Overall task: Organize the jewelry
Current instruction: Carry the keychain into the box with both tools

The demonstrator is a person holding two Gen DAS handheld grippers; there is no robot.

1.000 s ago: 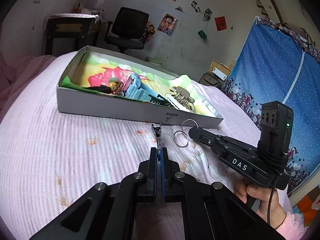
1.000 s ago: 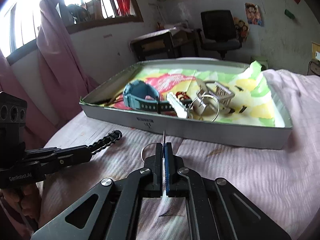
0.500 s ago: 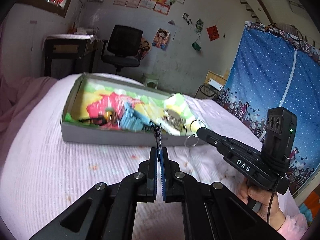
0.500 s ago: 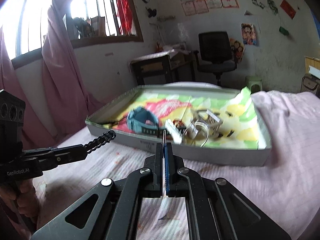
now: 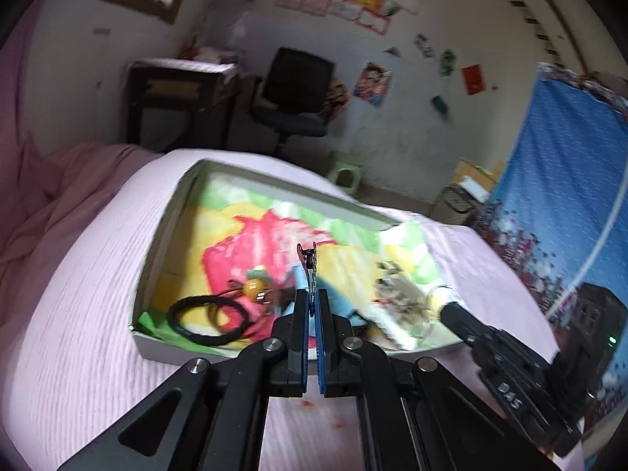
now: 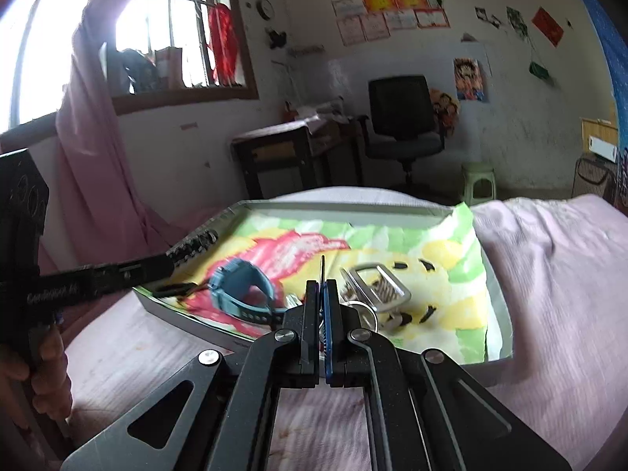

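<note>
Left gripper (image 5: 312, 306) pinches a small dark hair clip (image 5: 309, 265) above the shallow grey tray's (image 6: 504, 306) near wall, right gripper (image 6: 322, 294) pinches a thin metal ring (image 6: 322, 269) there too, tray's yellow far corner open.

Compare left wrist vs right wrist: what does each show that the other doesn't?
Left wrist only: black cord loop with an amber bead in the box's near corner; blue curtain.

Right wrist only: window, pink curtain, silver buckle, and the blue watch seen clearly.

Both: box with its colourful liner on the pink bedspread, black chair, desk, and both grippers, left and right, jaws shut on thin pieces.
</note>
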